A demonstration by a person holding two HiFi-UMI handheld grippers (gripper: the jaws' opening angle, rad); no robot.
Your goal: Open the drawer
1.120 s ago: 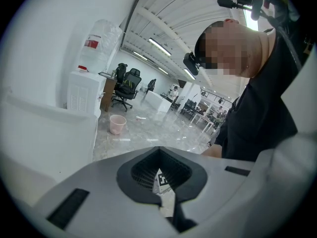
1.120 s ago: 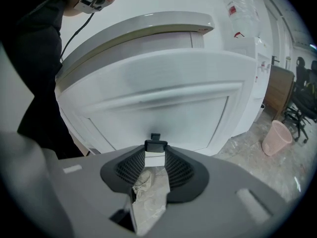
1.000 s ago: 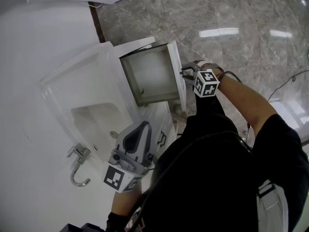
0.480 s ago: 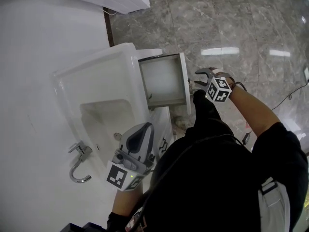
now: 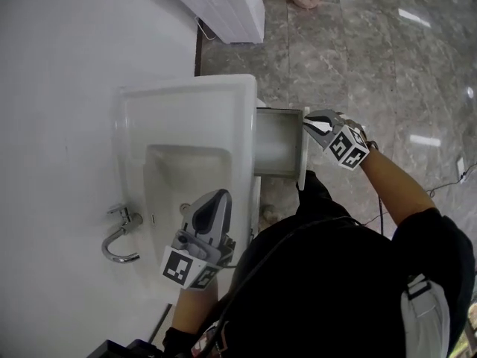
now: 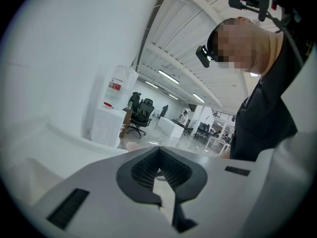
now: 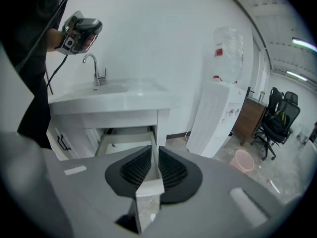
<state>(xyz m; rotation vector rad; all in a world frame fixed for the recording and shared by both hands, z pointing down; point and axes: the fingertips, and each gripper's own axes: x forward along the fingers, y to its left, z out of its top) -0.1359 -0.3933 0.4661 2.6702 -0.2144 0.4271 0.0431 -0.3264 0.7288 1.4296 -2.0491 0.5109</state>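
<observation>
The drawer stands pulled out from the right side of the white sink cabinet; it looks empty. My right gripper hovers just above the drawer's white front panel, apart from it. Its jaws have just been closing and now stand narrowly open with nothing between them. The right gripper view looks down past that gripper at the drawer under the basin top. My left gripper is held over the sink basin, shut and empty, and also shows in its own view.
A chrome faucet stands at the basin's left. Cabinet doors with black handles sit beside the drawer. A white water dispenser and a pink bucket stand on the marble floor beyond. The person's dark torso fills the lower head view.
Both grippers have risen. The right one has come off the drawer front and its jaws have narrowed from wide open. The drawer stays pulled out.
</observation>
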